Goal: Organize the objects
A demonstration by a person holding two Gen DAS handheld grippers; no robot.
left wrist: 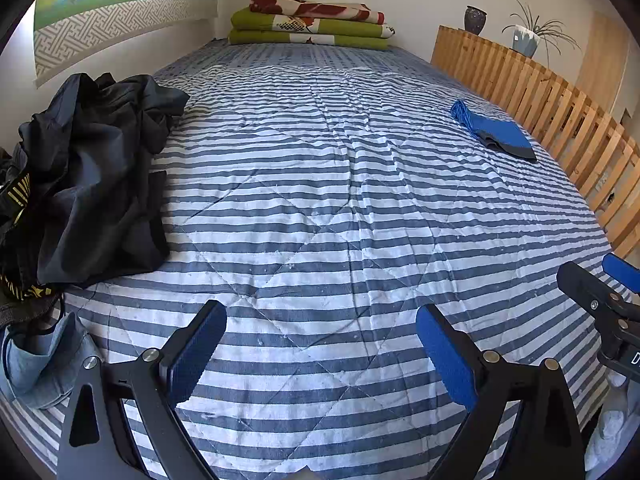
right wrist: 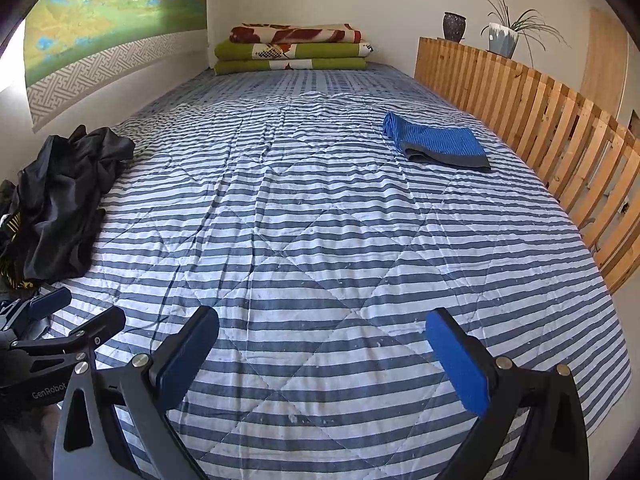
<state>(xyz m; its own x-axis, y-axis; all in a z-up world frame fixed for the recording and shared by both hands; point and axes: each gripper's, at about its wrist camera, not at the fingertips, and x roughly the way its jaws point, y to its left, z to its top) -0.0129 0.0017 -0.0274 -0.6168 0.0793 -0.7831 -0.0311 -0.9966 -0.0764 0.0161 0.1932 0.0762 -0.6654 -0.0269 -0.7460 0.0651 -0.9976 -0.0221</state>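
A crumpled pile of black clothes (left wrist: 88, 176) lies at the left edge of the striped bed (left wrist: 320, 208); it also shows in the right wrist view (right wrist: 60, 200). A light blue garment (left wrist: 40, 364) lies just in front of the pile. A folded blue garment (left wrist: 494, 130) lies flat at the right side near the wooden rail, also in the right wrist view (right wrist: 438, 142). My left gripper (left wrist: 320, 340) is open and empty above the bed's near end. My right gripper (right wrist: 322, 344) is open and empty beside it, to the right.
A wooden slatted rail (right wrist: 540, 120) runs along the bed's right side. Folded green and red blankets (left wrist: 308, 24) are stacked at the far end. A vase (right wrist: 454, 26) and a potted plant (right wrist: 506, 36) stand behind the rail. A wall hanging (right wrist: 100, 20) is at left.
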